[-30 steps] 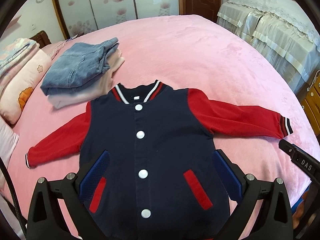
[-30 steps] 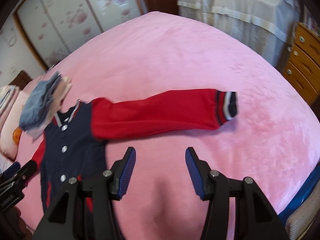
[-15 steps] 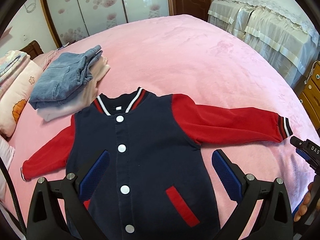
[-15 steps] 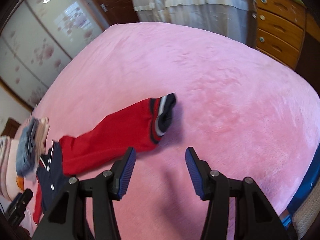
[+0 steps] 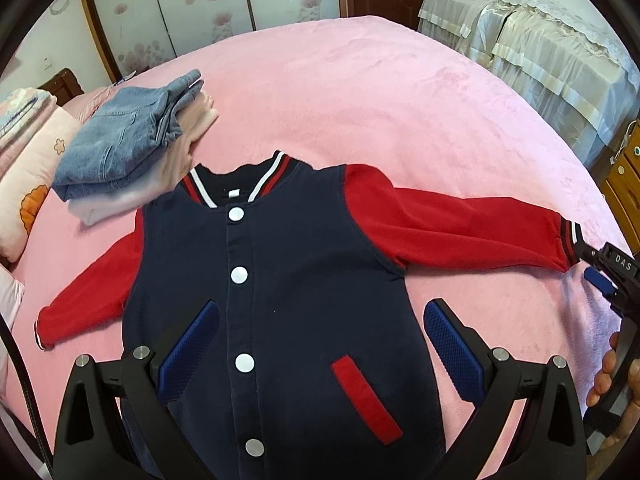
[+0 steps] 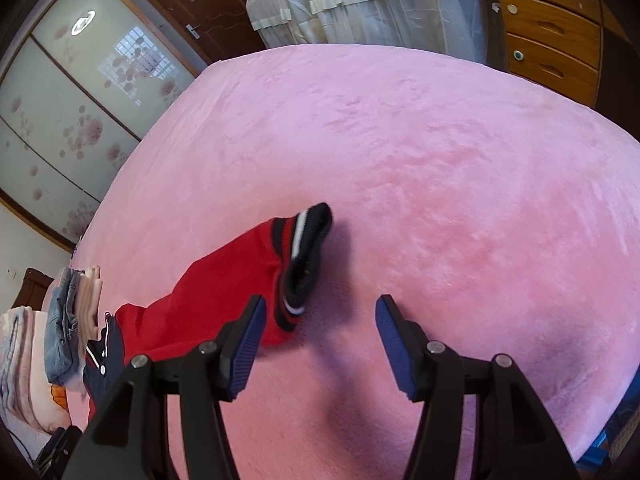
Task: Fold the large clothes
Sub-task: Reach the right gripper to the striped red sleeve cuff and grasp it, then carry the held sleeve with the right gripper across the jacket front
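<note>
The left gripper [image 5: 320, 344] hangs with jaws wide apart over the navy jacket [image 5: 288, 304], spread flat on the pink bed [image 5: 360, 92] at frame centre. The right gripper [image 6: 320, 344], jaws just widened and empty, sits beside the striped cuff [image 6: 304, 264] of the red sleeve [image 6: 224, 300].

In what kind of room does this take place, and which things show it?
Most likely a home bedroom. The jacket lies on a bed with a pink blanket, pillows sit at its head, a flowered sliding wardrobe stands behind, and a wooden chest of drawers stands beside it.
</note>
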A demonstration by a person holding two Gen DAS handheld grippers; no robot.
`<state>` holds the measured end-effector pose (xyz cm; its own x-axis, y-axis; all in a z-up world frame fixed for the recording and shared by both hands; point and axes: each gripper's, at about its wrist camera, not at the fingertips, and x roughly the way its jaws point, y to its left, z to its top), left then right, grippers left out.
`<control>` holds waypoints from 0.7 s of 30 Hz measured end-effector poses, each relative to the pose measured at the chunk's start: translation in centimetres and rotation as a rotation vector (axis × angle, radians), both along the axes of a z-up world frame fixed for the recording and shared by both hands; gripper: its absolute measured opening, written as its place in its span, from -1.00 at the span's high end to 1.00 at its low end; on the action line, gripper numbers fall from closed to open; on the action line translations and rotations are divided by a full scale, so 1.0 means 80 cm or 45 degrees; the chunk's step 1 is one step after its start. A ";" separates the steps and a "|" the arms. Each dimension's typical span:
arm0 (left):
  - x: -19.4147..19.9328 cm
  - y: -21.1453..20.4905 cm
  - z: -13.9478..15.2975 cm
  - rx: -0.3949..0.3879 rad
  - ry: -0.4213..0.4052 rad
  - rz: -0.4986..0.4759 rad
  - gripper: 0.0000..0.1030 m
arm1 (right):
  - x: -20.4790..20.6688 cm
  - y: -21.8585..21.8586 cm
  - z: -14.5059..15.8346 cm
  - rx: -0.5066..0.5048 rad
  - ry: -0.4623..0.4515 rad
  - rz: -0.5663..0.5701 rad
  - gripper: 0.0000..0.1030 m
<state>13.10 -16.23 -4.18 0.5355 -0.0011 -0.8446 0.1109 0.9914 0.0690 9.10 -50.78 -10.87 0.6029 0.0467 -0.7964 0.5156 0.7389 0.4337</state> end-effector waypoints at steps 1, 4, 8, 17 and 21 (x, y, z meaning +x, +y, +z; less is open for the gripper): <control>0.000 0.002 -0.001 0.001 0.003 0.004 -0.97 | 0.004 0.003 0.002 -0.011 -0.013 0.013 -0.10; 0.002 0.010 -0.003 -0.007 0.014 0.027 -0.97 | 0.016 0.008 0.001 -0.064 -0.011 0.032 0.28; 0.002 0.028 -0.006 -0.018 0.024 0.062 -0.97 | 0.033 0.022 0.005 -0.159 0.007 0.096 0.83; -0.002 0.113 -0.004 -0.068 0.006 0.178 -0.97 | 0.033 0.189 0.149 -0.289 -0.495 0.556 0.83; -0.006 0.168 -0.004 -0.132 -0.012 0.248 -0.97 | 0.054 0.286 0.169 -0.293 -0.594 0.823 0.82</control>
